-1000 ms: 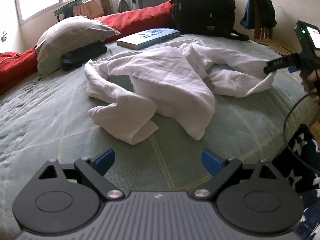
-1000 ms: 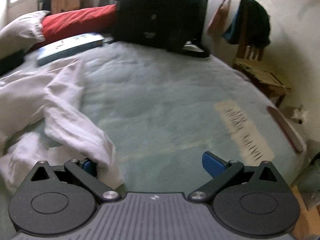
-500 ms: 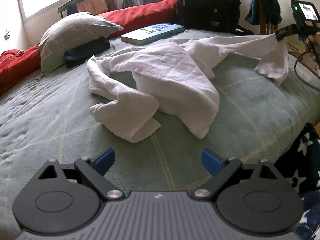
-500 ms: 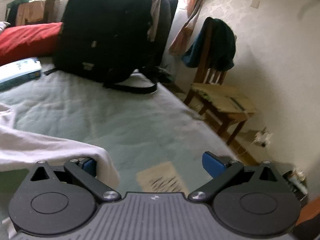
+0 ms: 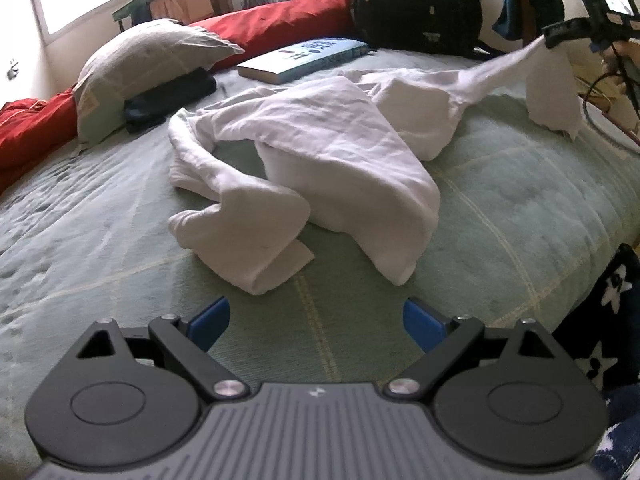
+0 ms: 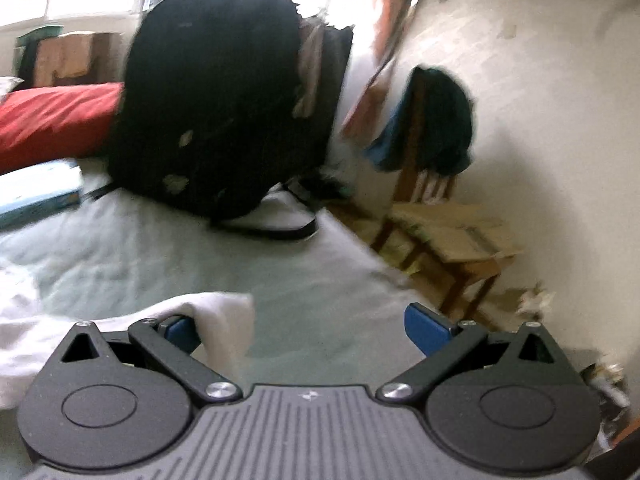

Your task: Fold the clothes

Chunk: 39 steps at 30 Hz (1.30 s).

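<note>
A crumpled white garment (image 5: pixel 328 152) lies in the middle of the green bedspread (image 5: pixel 520 208). My left gripper (image 5: pixel 316 320) is open and empty, low over the bed in front of the garment. My right gripper (image 6: pixel 304 326) has its jaws wide apart, and an end of the white garment (image 6: pixel 224 320) is draped over its left finger. In the left wrist view the right gripper (image 5: pixel 560 34) holds that end stretched up at the far right, with a flap hanging down.
A black backpack (image 5: pixel 416 4) and a blue book (image 5: pixel 304 58) lie at the back of the bed. A pillow (image 5: pixel 144 64) and a red bolster (image 5: pixel 280 24) sit at the back left. A wooden chair (image 6: pixel 444 224) with clothes stands to the right of the bed.
My right gripper has lifted the garment's end off the bed and pulled it up and to the right, stretching the cloth. My left gripper has not moved.
</note>
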Motion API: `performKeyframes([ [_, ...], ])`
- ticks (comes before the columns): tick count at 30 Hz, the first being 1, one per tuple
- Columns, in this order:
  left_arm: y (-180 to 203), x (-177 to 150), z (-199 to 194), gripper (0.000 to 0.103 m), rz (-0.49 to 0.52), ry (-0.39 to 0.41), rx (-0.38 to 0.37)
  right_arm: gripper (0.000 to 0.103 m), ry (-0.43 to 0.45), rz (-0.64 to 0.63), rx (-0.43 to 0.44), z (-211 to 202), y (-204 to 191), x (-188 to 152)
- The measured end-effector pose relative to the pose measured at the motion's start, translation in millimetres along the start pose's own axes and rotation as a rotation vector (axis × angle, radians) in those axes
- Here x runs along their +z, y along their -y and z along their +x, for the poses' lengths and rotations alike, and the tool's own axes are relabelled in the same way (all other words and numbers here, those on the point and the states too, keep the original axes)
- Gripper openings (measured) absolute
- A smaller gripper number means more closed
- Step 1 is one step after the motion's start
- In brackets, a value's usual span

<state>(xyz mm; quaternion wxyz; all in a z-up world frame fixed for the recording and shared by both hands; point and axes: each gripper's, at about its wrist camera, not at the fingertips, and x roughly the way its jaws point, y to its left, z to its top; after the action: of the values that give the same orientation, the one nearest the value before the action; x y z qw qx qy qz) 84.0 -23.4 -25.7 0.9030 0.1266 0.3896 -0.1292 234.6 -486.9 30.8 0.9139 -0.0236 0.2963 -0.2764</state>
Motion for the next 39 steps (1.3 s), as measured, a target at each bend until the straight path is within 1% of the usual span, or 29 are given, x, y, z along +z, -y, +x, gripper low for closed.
performKeyframes([
  [1,0.5,-0.2,0.8,0.094,0.003,-0.002,-0.003,0.103,-0.003,0.002,0.032,-0.5,-2.6,-5.0],
  [4,0.0,-0.2,1.2,0.094,0.007,-0.004,-0.001,0.103,0.036,-0.008,0.128,-7.4,-11.8,-14.6],
  [6,-1.3,-0.1,1.0,0.094,0.005,-0.005,0.005,0.103,0.049,-0.012,0.189,-9.7,-19.8,-13.1],
  [7,-2.3,0.2,0.8,0.094,0.000,-0.004,0.008,0.103,0.046,-0.010,0.241,-10.4,-24.2,-12.3],
  [10,-2.6,-0.2,0.5,0.094,-0.006,-0.006,0.002,0.103,0.002,0.000,0.406,-16.1,-40.9,-13.3],
  [13,-0.4,-0.3,0.2,0.094,0.006,-0.009,0.000,0.103,-0.045,-0.009,0.526,-24.4,-58.8,-21.9],
  [15,1.2,0.4,-1.0,0.094,0.014,-0.007,-0.004,0.103,-0.064,-0.026,0.548,-29.8,-64.6,-29.0],
  [17,3.2,1.8,-2.6,0.094,0.022,0.001,-0.014,0.103,-0.079,-0.033,0.549,-33.0,-64.9,-37.1],
  [21,7.4,3.5,-4.1,0.094,0.032,0.010,-0.027,0.103,-0.082,0.014,0.501,-32.3,-47.4,-48.1],
  [24,10.2,3.6,-3.5,0.094,0.037,0.008,-0.035,0.103,-0.103,0.095,0.453,-17.5,-23.1,-53.9],
  [25,10.7,3.8,-2.8,0.094,0.038,0.006,-0.036,0.103,-0.121,0.123,0.455,-10.4,-16.0,-57.5],
  [27,11.8,4.1,-1.4,0.094,0.038,0.001,-0.037,0.103,-0.190,0.161,0.484,3.0,-6.4,-68.0],
  [31,15.1,6.1,2.1,0.094,0.046,-0.007,-0.041,0.103,-0.297,0.173,0.524,18.7,-1.8,-89.9],
  [34,18.5,7.9,3.9,0.094,0.055,-0.009,-0.050,0.103,-0.270,0.161,0.541,18.0,-1.6,-102.6],
  [37,22.2,9.2,4.8,0.094,0.062,-0.011,-0.056,0.103,-0.278,0.124,0.542,14.6,-2.1,-101.3],
  [39,23.4,10.0,4.9,0.094,0.066,-0.011,-0.058,0.103,-0.277,0.155,0.546,12.7,2.5,-94.8],
])
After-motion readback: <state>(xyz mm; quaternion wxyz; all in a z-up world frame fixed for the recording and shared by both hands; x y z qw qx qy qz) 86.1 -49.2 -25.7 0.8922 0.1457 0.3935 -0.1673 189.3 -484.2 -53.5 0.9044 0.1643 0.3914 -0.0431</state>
